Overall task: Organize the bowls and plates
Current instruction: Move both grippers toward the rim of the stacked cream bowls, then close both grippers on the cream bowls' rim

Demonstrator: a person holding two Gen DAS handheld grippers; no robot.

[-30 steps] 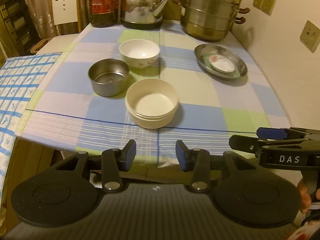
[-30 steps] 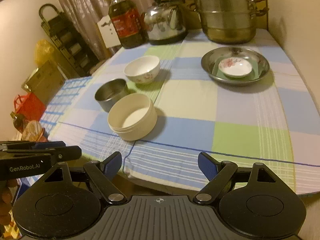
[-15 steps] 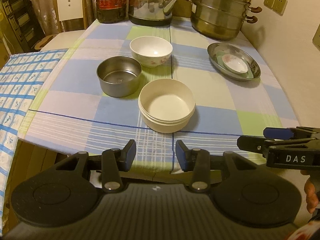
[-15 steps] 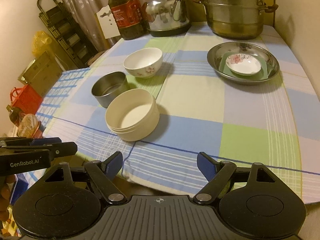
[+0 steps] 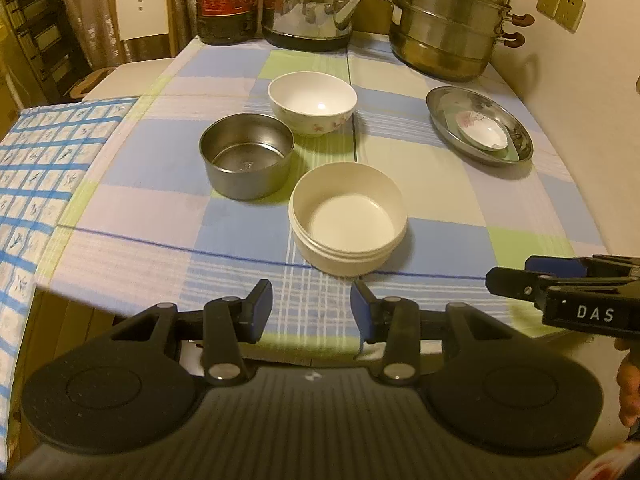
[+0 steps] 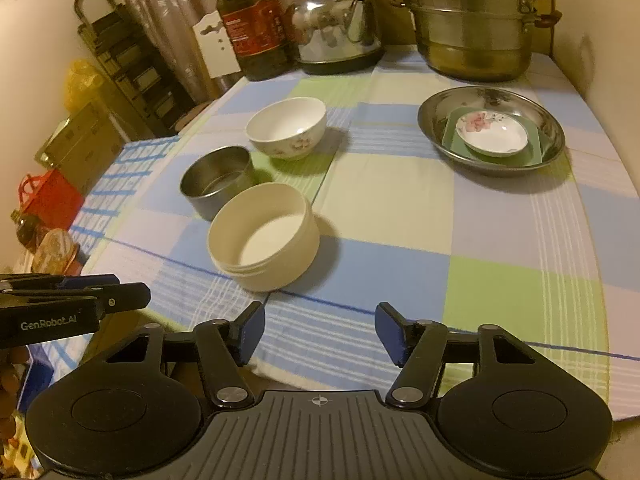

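Broadly, the desk (image 6: 392,200) fills both views, spread with a checked cloth of blue, green and lilac squares. At its far edge, toward the right corner, stands a tiered steel steamer pot (image 6: 472,24); left of it along that edge sit a steel kettle (image 6: 336,28) and, at the far left corner, a dark oil bottle with a red label (image 6: 252,28).

Near the right edge, in front of the steamer, lies a shallow steel basin (image 6: 436,120). Inside it rests a green square plate (image 6: 450,142), and on that a small white saucer with a pink flower (image 6: 492,136).

Toward the near left part of the desk three bowls cluster. Closest to the near edge is a cream plastic bowl (image 5: 348,216), upright and empty. Just beside it, further in and to the left, stands a straight-walled steel bowl (image 5: 246,160), also empty. Behind those two sits a white ceramic bowl with a floral band (image 5: 312,102), near the steel one; whether they touch I cannot tell.

Over the near edge hovers the left gripper (image 5: 312,308), jaws partly apart with nothing between them. Beside it, over the same edge, the right gripper (image 6: 320,330) has jaws that have just been closing, yet they stand apart and empty. Both point down at the bowls, short of touching any.
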